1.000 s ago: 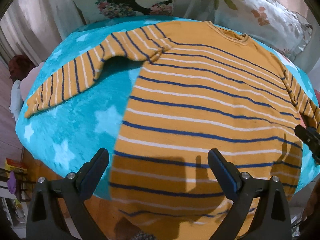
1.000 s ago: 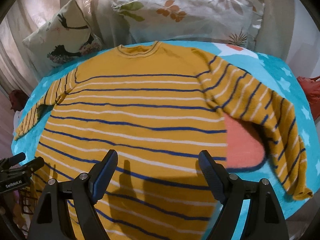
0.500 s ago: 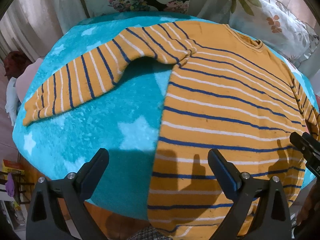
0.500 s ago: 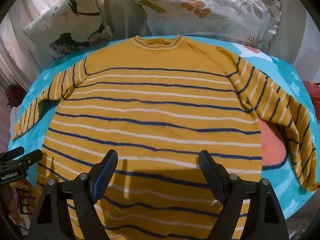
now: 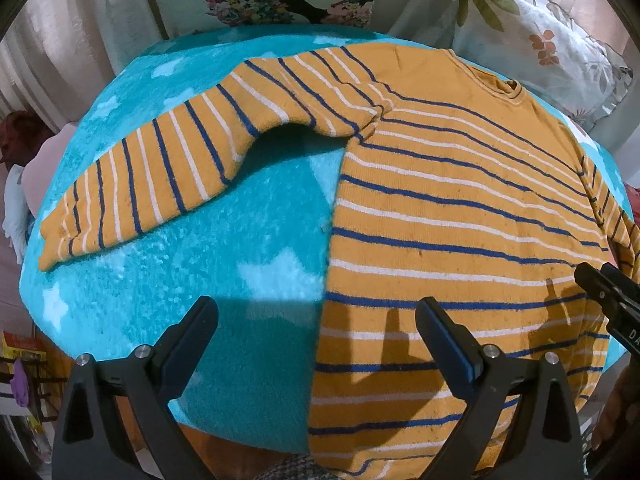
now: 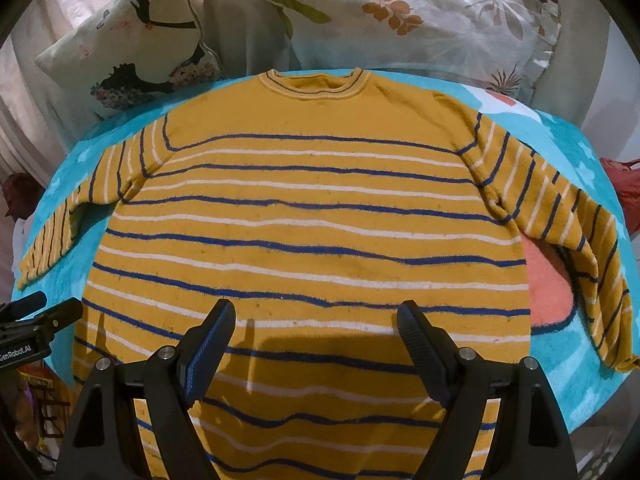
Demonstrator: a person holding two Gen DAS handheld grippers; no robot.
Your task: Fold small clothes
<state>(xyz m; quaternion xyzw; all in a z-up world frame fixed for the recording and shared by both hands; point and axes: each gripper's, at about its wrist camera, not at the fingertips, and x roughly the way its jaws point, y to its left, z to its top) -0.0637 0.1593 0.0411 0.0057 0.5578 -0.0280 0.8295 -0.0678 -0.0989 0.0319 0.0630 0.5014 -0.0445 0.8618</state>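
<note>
Since 1.0 s ago our left gripper [image 5: 316, 320] swung left toward the sleeve [image 5: 160, 176]; both grippers, right gripper [image 6: 314, 322] included, gape wide, holding nothing, sweater [image 6: 312, 216] flat for folding.

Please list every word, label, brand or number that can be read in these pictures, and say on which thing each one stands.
"GenRobot.AI": white print on the left gripper, at the left edge of the right wrist view.
"DA": white letters on the right gripper, at the right edge of the left wrist view; the rest is cut off.
Sweater, blanket, pillows: no text, only patterns.
</note>
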